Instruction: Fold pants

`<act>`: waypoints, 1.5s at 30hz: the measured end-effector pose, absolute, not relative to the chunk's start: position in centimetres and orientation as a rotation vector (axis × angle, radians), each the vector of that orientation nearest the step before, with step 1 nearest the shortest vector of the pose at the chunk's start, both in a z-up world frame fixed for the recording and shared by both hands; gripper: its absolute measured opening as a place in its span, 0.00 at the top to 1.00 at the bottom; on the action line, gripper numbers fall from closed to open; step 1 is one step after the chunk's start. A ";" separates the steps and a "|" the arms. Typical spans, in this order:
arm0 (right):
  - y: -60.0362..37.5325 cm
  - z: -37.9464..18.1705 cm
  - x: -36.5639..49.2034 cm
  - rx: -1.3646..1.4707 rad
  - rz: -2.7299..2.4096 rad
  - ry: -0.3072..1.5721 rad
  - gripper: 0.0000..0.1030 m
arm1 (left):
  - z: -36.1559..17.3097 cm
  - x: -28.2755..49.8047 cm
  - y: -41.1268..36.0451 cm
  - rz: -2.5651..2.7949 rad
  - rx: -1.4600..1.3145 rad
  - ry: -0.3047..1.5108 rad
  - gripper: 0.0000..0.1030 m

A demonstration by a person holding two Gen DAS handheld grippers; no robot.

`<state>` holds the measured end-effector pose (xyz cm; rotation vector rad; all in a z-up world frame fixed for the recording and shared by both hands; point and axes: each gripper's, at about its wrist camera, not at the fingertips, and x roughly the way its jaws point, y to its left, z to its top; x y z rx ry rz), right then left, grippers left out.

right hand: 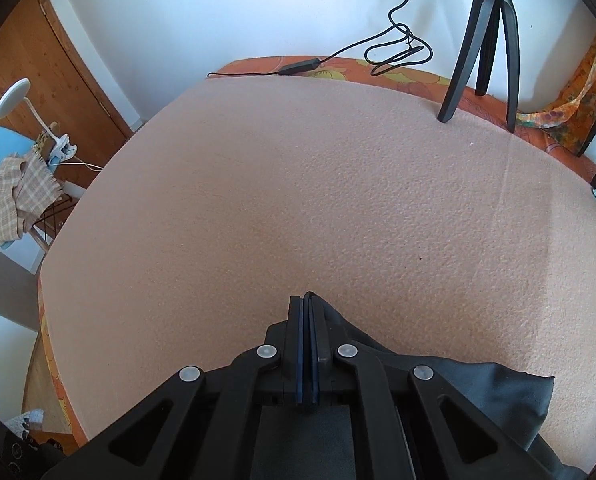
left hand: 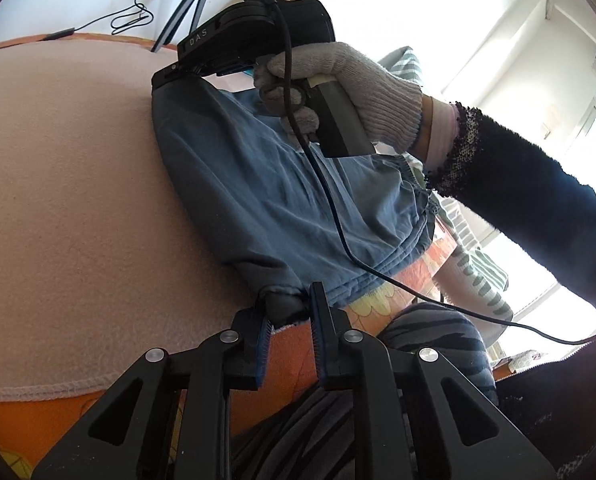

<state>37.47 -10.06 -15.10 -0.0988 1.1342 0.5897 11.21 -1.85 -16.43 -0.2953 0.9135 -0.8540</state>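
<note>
Blue-grey pants [left hand: 282,184], wrinkled, stretched over the pink blanket [left hand: 70,184].

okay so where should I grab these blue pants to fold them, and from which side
Grip the pants at two corners of one end, coming in level from the table edge. The left gripper already pinches a bunched corner at the near edge of the pink blanket, and the right gripper is shut on the far corner. The cloth hangs stretched between them, so corner holds likely keep it flat.

Both grippers are black linkages with silver round screws and blue ribbed pads [left hand: 264,344]. The hand [left hand: 350,92] wears a white knit glove, a dark fuzzy sleeve [left hand: 538,192] behind it; a black cable [left hand: 338,224] trails from the "DAS"-marked housing.
</note>
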 end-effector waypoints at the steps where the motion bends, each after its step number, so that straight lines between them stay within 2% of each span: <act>1: -9.9 -15.0 37.4 -0.107 0.587 1.132 1.00 | -16.3 10.9 -1.8 -0.855 -0.285 0.914 0.86; 4: -9.6 -14.6 37.2 -0.113 0.597 1.139 0.94 | -16.1 10.5 -1.1 -0.825 -0.265 0.914 0.85; 8: -9.4 -13.5 36.6 -0.142 0.598 1.118 0.83 | -16.3 11.0 0.2 -0.754 -0.319 0.924 0.56; 14: -9.6 -12.8 36.2 -0.154 0.587 1.118 0.81 | -17.0 11.5 -0.7 -0.741 -0.286 0.926 0.56; 15: -9.6 -12.8 36.2 -0.163 0.581 1.120 0.78 | -16.9 11.4 -0.8 -0.738 -0.277 0.927 0.56; 16: -9.5 -12.9 36.2 -0.172 0.577 1.119 0.71 | -16.9 11.4 -0.9 -0.742 -0.279 0.924 0.58; 17: -9.4 -13.0 36.2 -0.179 0.572 1.114 0.69 | -16.9 11.3 -0.7 -0.745 -0.282 0.919 0.59; 19: -9.3 -13.4 36.4 -0.181 0.567 1.117 0.72 | -16.9 11.2 -0.6 -0.737 -0.279 0.897 0.71; 20: -9.3 -13.6 36.5 -0.178 0.568 1.120 0.75 | -16.9 11.2 -0.5 -0.732 -0.275 0.891 0.83; 22: -9.1 -14.0 36.5 -0.183 0.572 1.128 0.83 | -16.8 11.2 -0.7 -0.727 -0.266 0.888 0.88; 23: -9.0 -14.2 36.5 -0.194 0.568 1.129 0.92 | -16.8 11.1 -0.8 -0.727 -0.264 0.888 0.91; 24: -8.8 -14.3 36.4 -0.211 0.558 1.128 0.98 | -16.7 11.0 -0.8 -0.727 -0.262 0.887 0.93; 26: -8.9 -14.3 36.4 -0.215 0.546 1.116 1.00 | -16.4 10.5 -0.6 -0.736 -0.276 0.879 0.94; 31: -9.2 -14.4 36.8 -0.181 0.533 1.103 1.00 | -16.4 10.1 0.5 -0.707 -0.337 0.880 0.94; 32: -9.2 -14.4 36.7 -0.180 0.539 1.108 0.98 | -16.5 10.2 0.7 -0.696 -0.347 0.888 0.93; 33: -9.2 -14.2 36.7 -0.172 0.544 1.117 0.93 | -16.5 10.3 0.9 -0.681 -0.356 0.895 0.86; 34: -9.4 -14.0 36.7 -0.159 0.540 1.129 0.84 | -16.5 10.4 1.0 -0.666 -0.366 0.899 0.81; 35: -9.6 -13.7 36.6 -0.137 0.536 1.145 0.59 | -16.5 10.5 1.2 -0.661 -0.384 0.901 0.68; 36: -10.0 -13.3 36.5 -0.111 0.524 1.153 0.54 | -16.5 10.6 1.4 -0.665 -0.403 0.898 0.57; 38: -10.6 -12.4 35.9 -0.061 0.536 1.172 0.54 | -16.6 10.9 1.3 -0.655 -0.415 0.896 0.48; 45: -10.2 -12.8 32.9 -0.028 0.541 1.335 0.53 | -17.9 12.3 1.0 -0.694 -0.564 0.928 0.51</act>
